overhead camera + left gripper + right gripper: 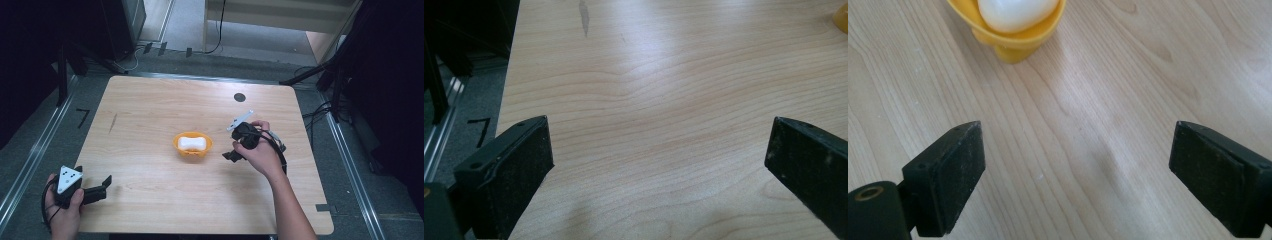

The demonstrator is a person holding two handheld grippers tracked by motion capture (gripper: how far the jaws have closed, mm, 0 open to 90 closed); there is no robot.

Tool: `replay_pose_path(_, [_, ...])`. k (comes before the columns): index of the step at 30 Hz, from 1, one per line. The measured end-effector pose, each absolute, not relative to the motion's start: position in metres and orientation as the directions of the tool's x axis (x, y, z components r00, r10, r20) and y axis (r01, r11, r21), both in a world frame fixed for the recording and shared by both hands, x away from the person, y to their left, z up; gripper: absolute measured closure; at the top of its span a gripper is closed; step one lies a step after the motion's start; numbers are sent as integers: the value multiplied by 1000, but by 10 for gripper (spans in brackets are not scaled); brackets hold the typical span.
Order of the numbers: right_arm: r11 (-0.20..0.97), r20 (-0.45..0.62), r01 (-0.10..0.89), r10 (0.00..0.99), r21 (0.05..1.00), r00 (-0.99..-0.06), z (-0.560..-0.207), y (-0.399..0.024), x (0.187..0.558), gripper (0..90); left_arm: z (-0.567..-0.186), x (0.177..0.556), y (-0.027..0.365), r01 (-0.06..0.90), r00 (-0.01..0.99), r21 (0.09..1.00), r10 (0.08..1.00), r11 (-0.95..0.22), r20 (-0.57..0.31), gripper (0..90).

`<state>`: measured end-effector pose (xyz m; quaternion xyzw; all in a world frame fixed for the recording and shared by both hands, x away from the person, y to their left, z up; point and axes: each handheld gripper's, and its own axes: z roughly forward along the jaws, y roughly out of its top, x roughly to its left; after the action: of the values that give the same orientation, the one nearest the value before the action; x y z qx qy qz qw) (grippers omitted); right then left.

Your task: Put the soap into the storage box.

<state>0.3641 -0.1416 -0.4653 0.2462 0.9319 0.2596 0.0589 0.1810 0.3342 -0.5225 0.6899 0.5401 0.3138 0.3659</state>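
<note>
Two grippers were over the table, and the one that counted was the right gripper (231, 156), which hovered just beside the orange bowl (193, 145) near the middle of the wooden table (150, 110). In the bowl lay a white bone-shaped piece (193, 143), perhaps soap or a toy, its long axis running across the table from side to side as the high view showed it. From the right gripper the bowl lay to the left and very slightly farther off, with a strip of bare wood between the two; nothing was touching. In the right gripper view the bowl (1013, 35) sat ahead and left of centre, beyond the tips, so the gripper (1075, 165) pointed a little past the bowl's right side, not straight at it. Its jaws stood wide apart with only tabletop between them, holding nothing.

The left gripper (102, 185) rested at the near left corner of the table, well apart from the bowl, also spread open and empty; in its own view (659, 165) just a sliver of the bowl's rim (841, 17) appeared at the far right edge. The right hand was plainly the nearer one, and I judged any reach for the bowl or the white piece would fall to it, swinging leftward
</note>
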Motion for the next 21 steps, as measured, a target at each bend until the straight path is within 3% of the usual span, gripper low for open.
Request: replay_pose_path(21, [660,89,518,568,544,-818,-499,-198,329,0,-523,181,334,513,223,845,974,-152,40,0])
